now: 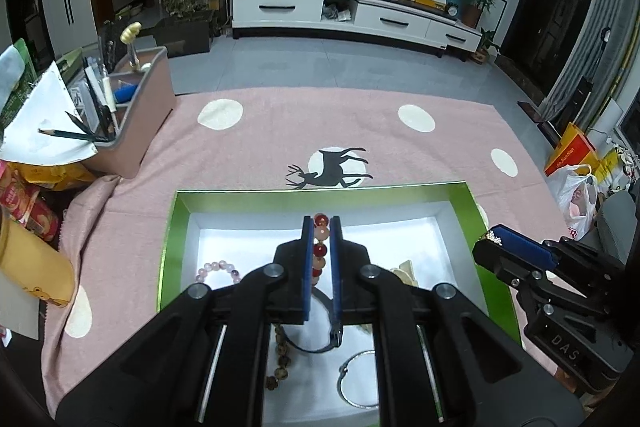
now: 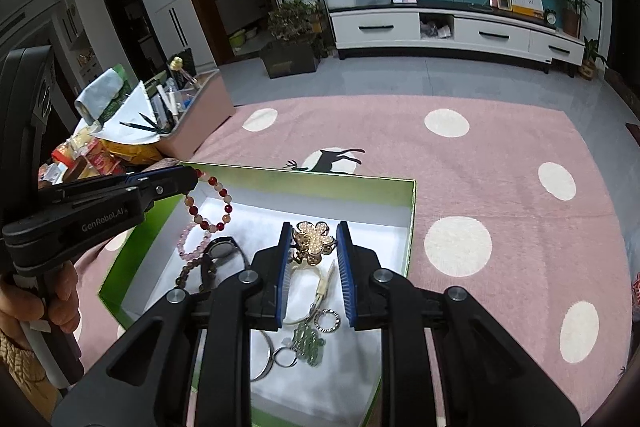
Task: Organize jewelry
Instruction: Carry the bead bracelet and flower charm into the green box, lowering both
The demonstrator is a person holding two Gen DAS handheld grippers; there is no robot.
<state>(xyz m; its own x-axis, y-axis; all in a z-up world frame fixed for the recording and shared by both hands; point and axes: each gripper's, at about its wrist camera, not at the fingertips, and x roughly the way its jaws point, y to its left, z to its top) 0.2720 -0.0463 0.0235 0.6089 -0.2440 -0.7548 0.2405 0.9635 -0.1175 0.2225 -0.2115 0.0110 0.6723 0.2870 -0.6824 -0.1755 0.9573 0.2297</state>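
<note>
A green box (image 1: 170, 227) with a white floor holds jewelry on the pink cloth. My left gripper (image 1: 321, 223) is shut on a red and peach bead bracelet (image 1: 320, 247), which hangs in a loop over the box in the right wrist view (image 2: 208, 205). My right gripper (image 2: 314, 233) is shut on a gold flower hair clip (image 2: 313, 241) above the box (image 2: 410, 215). In the box lie a pink bead bracelet (image 1: 218, 267), a black watch (image 2: 222, 249), a brown bead string (image 1: 282, 361), a silver bangle (image 1: 352, 379) and a green jade charm (image 2: 308, 341).
A pink desk organizer (image 1: 136, 115) with pens stands at the back left, with snack packets (image 1: 28, 211) beside it. A plastic bag (image 1: 578, 199) lies at the right edge. The cloth (image 2: 480, 167) has white dots and a deer print.
</note>
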